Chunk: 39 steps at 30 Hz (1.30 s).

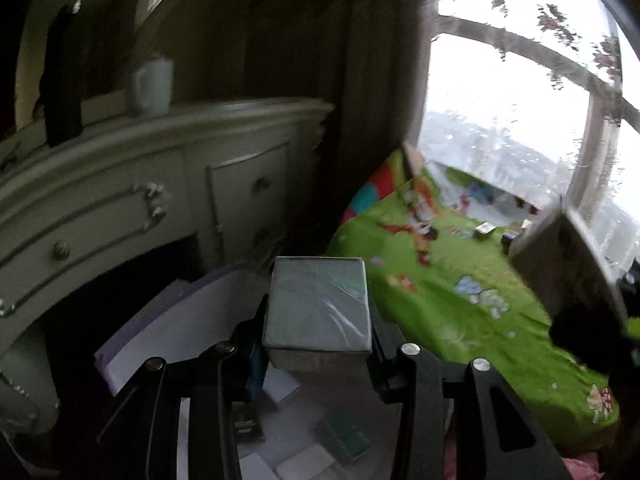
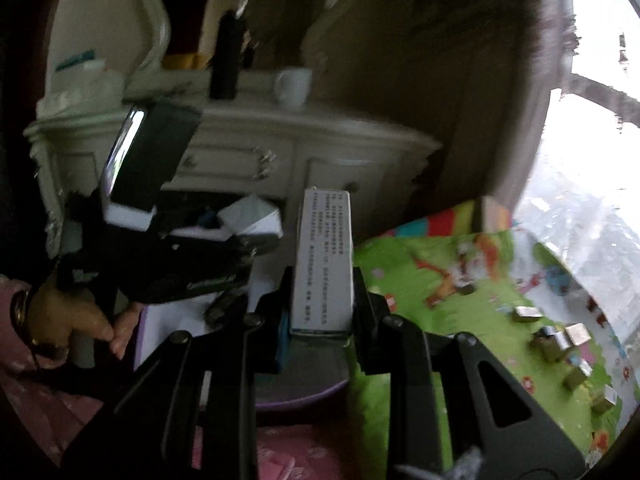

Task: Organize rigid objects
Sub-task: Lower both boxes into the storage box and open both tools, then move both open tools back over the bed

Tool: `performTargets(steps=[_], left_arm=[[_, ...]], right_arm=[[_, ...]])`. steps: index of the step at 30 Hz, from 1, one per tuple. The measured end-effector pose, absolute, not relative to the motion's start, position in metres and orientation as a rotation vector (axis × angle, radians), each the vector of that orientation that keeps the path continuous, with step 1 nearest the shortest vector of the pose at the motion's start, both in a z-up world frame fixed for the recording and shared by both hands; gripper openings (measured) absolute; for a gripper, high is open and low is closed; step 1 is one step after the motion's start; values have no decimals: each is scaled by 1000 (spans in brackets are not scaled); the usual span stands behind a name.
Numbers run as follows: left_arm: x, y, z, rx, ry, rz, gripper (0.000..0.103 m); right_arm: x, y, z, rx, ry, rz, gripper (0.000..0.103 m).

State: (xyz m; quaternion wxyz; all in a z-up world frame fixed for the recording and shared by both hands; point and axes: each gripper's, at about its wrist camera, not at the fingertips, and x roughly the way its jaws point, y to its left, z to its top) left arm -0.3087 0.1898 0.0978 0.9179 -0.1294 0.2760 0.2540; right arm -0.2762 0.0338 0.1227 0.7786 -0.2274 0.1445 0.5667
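My left gripper (image 1: 316, 330) is shut on a grey, film-wrapped box (image 1: 318, 300), held above a white bin with a purple rim (image 1: 132, 344). Small flat boxes (image 1: 344, 436) lie inside the bin. My right gripper (image 2: 322, 300) is shut on a narrow grey box with printed text (image 2: 324, 256), which stands on end over the bin's purple rim (image 2: 304, 398). In the right wrist view, a hand (image 2: 76, 320) holds the other tool at the left, with a dark shiny-faced box (image 2: 148, 160) in it. A blurred grey box (image 1: 560, 264) shows at the right of the left wrist view.
A white dresser (image 1: 140, 184) with a mug (image 1: 152, 88) on top stands behind the bin. A green play mat (image 1: 460, 300) spreads to the right below a window, with several small boxes (image 2: 560, 340) scattered on it. Pink fabric (image 2: 288, 456) lies at the bottom.
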Motion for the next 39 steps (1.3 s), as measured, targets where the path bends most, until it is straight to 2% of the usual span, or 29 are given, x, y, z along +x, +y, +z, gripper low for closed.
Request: performTargets(steps=[20, 22, 24, 25, 26, 31, 35, 39], left_arm=[[-322, 256, 9, -505, 828, 650, 42], [-322, 261, 4, -500, 868, 707, 48], [-321, 262, 2, -478, 902, 758, 85], [-320, 260, 2, -458, 913, 789, 90], [-320, 259, 4, -443, 914, 805, 91], [-304, 242, 10, -366, 949, 798, 91], [-276, 210, 22, -323, 935, 684, 91], [-228, 151, 30, -263, 943, 449, 91]], right_arm=[[-281, 111, 19, -780, 584, 1313, 29], [-278, 112, 12, -773, 608, 1313, 29], [-272, 111, 7, -763, 631, 1306, 44], [-268, 111, 7, -760, 647, 1300, 63], [-265, 108, 8, -746, 653, 1292, 70], [-229, 76, 30, -577, 655, 1224, 71], [-186, 35, 42, -474, 640, 1084, 82], [-128, -24, 34, -373, 706, 880, 85]])
